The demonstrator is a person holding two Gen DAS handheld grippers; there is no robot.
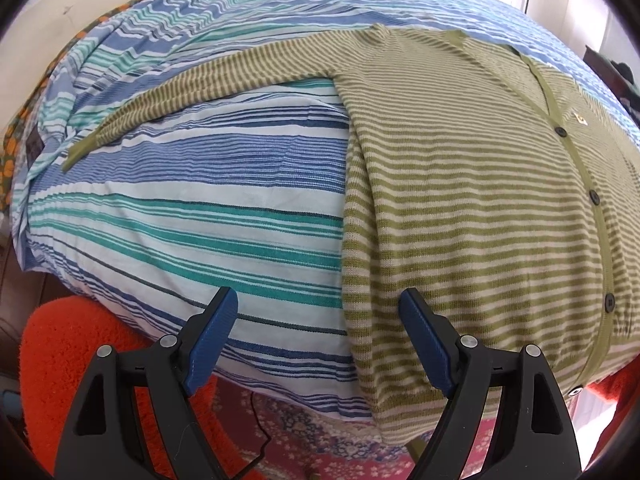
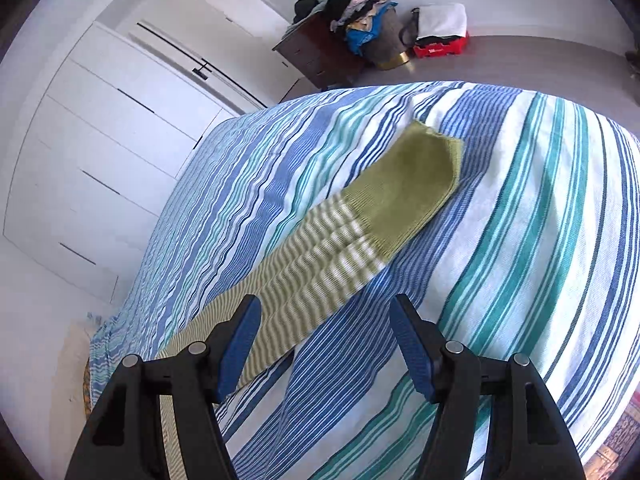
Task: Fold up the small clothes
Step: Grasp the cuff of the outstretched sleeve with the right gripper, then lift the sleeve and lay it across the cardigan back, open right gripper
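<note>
Bed point(image 1: 208, 184), striped cover: one green striped cardigan point(image 1: 480, 184) lay flat, buttoned, both sleeves spread (right cuff point(image 2: 404, 184) before me). My left tongs point(image 1: 318, 340) and right tongs point(image 2: 324, 344) gaped, released, holding nothing. Folding seemingly unbegun; every fold remained.

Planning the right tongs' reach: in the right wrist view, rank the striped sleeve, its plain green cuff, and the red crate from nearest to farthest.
1. Striped sleeve, just ahead of the right tongs, toward their left finger.
2. Plain green cuff, farther up the bed.
3. Red crate, on the floor by the far wall.
</note>
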